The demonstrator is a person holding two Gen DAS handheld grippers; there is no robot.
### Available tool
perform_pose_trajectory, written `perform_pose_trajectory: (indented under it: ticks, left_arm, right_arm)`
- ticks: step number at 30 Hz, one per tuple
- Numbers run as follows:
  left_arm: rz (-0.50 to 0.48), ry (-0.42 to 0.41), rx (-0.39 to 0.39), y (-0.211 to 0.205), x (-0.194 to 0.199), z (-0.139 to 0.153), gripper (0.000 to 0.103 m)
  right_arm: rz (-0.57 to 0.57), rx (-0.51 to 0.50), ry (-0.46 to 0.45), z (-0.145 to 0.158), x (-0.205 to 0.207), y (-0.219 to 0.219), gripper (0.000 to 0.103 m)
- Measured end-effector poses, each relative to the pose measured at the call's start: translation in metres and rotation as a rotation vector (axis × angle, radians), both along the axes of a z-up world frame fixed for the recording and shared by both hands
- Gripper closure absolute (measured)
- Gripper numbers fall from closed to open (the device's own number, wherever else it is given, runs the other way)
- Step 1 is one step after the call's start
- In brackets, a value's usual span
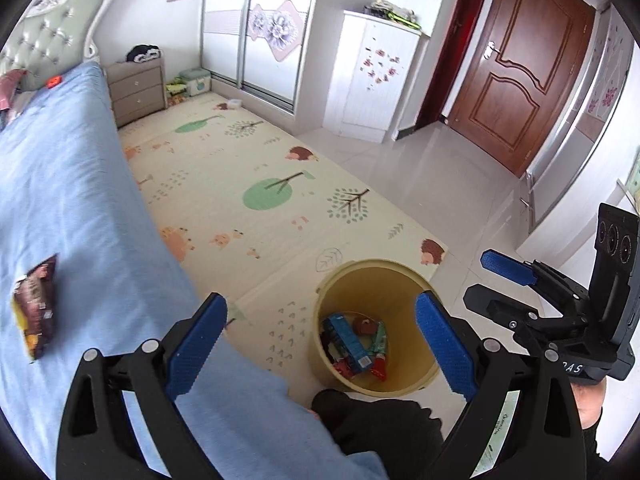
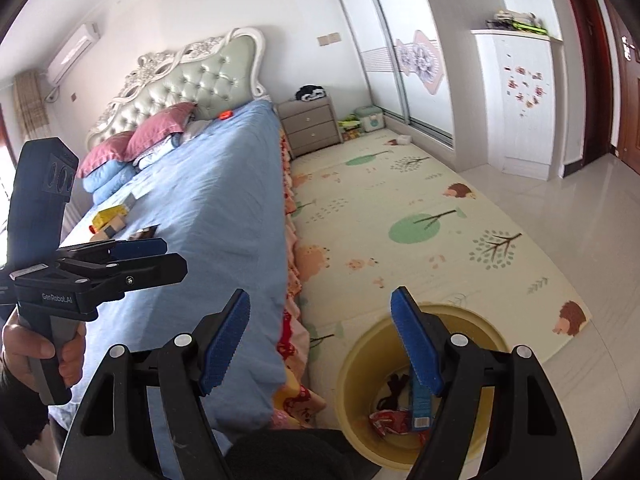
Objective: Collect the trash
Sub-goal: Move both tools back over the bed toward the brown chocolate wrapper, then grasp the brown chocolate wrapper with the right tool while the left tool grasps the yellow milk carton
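Note:
A pale yellow bin point(image 1: 416, 280) stands on the floor beside the bed and holds several wrappers and a blue carton point(image 1: 348, 340). It also shows in the right wrist view point(image 2: 360, 356). My left gripper point(image 1: 320, 344) is open and empty, above the bed edge and the bin. My right gripper point(image 2: 320, 344) is open and empty, above the bin. A dark snack wrapper point(image 1: 36, 304) lies on the blue bedsheet point(image 1: 60, 184) to the left. More trash, a yellow pack point(image 2: 108, 214) and a dark wrapper point(image 2: 145, 233), lies further up the bed.
A patterned play mat point(image 1: 248, 184) covers the floor beside the bed. A grey nightstand point(image 1: 138, 90), a white wardrobe point(image 1: 256, 28) and a brown door point(image 1: 520, 68) stand at the far side. Pillows point(image 2: 136, 148) lie at the headboard.

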State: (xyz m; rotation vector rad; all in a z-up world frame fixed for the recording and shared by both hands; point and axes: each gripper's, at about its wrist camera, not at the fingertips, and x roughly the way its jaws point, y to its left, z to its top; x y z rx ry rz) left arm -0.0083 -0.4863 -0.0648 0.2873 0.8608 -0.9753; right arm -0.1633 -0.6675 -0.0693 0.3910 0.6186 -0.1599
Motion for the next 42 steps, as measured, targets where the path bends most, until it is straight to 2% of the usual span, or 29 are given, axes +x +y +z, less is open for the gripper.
perform_pose_trajectory:
  ticks: [6, 11, 18, 20, 24, 29, 34, 35, 38, 40, 42]
  left_arm:
    - [0.200, -0.109, -0.056, 0.103, 0.037, 0.034, 0.007]
    - [0.365, -0.200, -0.080, 0.186, 0.062, 0.049, 0.004]
    - [0.516, -0.272, -0.095, 0.268, 0.087, 0.046, 0.004]
    - [0.552, -0.266, -0.088, 0.286, 0.095, 0.039, 0.004]
    - [0.588, -0.203, -0.116, 0.310, 0.115, 0.028, 0.004]
    - [0.591, -0.145, -0.152, 0.321, 0.129, 0.018, 0.004]
    - [0.576, -0.114, -0.161, 0.324, 0.139, 0.012, 0.004]
    - [0.575, -0.108, -0.162, 0.324, 0.140, 0.012, 0.004]
    - [0.587, -0.100, -0.136, 0.327, 0.146, 0.010, 0.004]
    - [0.606, -0.100, -0.117, 0.329, 0.150, 0.009, 0.004]
    - [0.629, -0.093, -0.115, 0.336, 0.156, 0.009, 0.004]
  right_arm:
    - [0.183, -0.016, -0.049, 0.026, 0.062, 0.071, 0.032]
    - [0.307, -0.020, -0.062, 0.039, 0.111, 0.128, 0.031]
    - [0.353, -0.039, -0.009, 0.035, 0.167, 0.184, 0.027]
    - [0.360, -0.026, 0.031, 0.028, 0.183, 0.192, 0.027]
    - [0.378, -0.024, 0.083, 0.016, 0.210, 0.210, 0.027]
    - [0.330, -0.052, 0.164, 0.004, 0.245, 0.210, 0.027]
    - [0.338, -0.011, 0.247, -0.014, 0.274, 0.211, 0.028]
    - [0.342, -0.004, 0.262, -0.018, 0.277, 0.213, 0.030]
    - [0.345, -0.085, 0.285, -0.022, 0.281, 0.227, 0.049]
    - [0.377, -0.118, 0.265, -0.020, 0.280, 0.237, 0.070]
    - [0.396, -0.155, 0.237, -0.014, 0.279, 0.246, 0.074]
